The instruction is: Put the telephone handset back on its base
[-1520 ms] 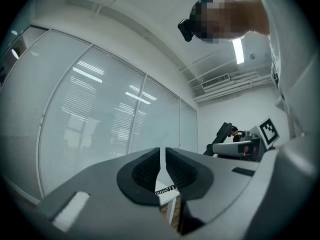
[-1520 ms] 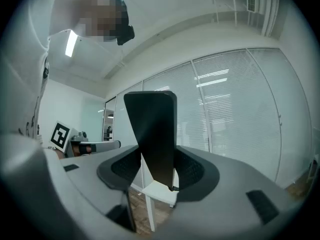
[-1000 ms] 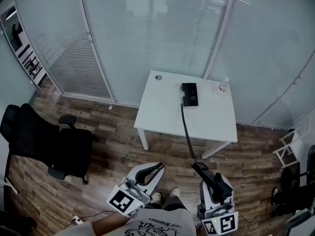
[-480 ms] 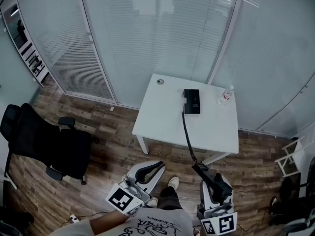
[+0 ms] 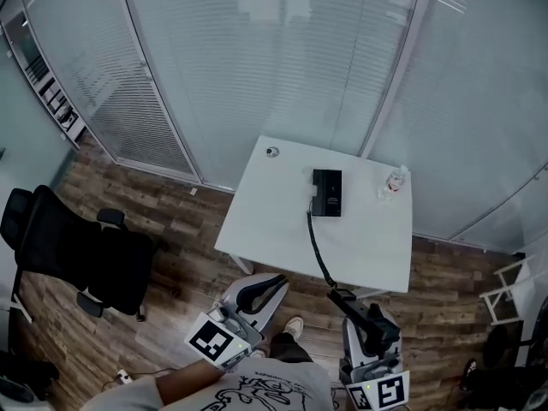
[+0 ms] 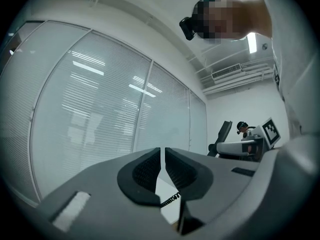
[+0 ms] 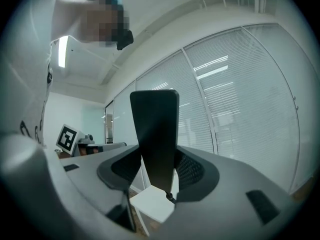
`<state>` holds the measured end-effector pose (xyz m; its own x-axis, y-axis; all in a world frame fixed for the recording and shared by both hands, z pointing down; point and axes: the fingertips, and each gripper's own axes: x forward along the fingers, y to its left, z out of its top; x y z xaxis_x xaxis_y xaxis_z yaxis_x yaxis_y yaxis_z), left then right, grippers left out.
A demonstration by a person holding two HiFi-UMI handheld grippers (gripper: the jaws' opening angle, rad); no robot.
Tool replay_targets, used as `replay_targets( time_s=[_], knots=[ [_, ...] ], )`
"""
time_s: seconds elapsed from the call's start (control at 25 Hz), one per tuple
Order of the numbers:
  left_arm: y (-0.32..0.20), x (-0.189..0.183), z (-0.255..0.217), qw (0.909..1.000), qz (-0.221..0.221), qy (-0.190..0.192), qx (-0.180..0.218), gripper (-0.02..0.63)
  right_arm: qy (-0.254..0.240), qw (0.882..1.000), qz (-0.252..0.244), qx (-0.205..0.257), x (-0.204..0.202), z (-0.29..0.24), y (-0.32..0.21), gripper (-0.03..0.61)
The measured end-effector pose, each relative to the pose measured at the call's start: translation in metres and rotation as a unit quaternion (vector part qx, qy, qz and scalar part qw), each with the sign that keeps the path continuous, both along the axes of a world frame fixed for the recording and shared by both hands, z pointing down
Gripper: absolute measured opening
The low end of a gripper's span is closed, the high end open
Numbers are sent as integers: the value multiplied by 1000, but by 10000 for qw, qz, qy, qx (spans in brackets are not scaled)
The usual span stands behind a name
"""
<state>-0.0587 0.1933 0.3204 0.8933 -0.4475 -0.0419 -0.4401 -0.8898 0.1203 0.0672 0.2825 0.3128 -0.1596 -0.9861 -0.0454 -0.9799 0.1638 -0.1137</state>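
Note:
The black telephone base [image 5: 327, 192] lies on the white table [image 5: 274, 221], toward its far side. A coiled cord [image 5: 316, 251] runs from it off the near edge to the black handset [image 5: 358, 313]. My right gripper [image 5: 370, 328] is shut on the handset, which stands up between its jaws in the right gripper view [image 7: 156, 139]. My left gripper [image 5: 261, 291] hangs shut and empty to the left, above the floor. In the left gripper view the left gripper's [image 6: 162, 169] pads meet with only a slit between them, and a bit of the cord [image 6: 170, 199] shows below.
A clear water bottle [image 5: 395, 181] stands at the table's far right corner, a small round object [image 5: 272, 151] at its far left corner. A black office chair [image 5: 73, 255] is on the wood floor at left. Glass walls with blinds run behind the table. A white rack [image 5: 505, 289] stands right.
The view has shifted: the table now sits slightly lower and nearer in the head view. Both grippers keep their hold and places before the person's body; the handset stays in the right gripper.

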Motion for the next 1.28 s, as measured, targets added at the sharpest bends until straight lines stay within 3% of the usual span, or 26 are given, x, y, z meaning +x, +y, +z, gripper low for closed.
replay_targets(
  time_s=[0.48, 0.8, 1.28],
  knots=[
    [-52, 85, -6, 9997, -215, -74, 34, 28, -235, 9980, -586, -11, 56, 5, -42, 201],
    [-65, 96, 10, 9992, -288, -276, -28, 28, -242, 9961, -846, -79, 64, 13, -55, 201],
    [-121, 88, 21, 9992, -353, -104, -137, 28, -1, 9964, -830, -178, 70, 14, -107, 201]
  ],
)
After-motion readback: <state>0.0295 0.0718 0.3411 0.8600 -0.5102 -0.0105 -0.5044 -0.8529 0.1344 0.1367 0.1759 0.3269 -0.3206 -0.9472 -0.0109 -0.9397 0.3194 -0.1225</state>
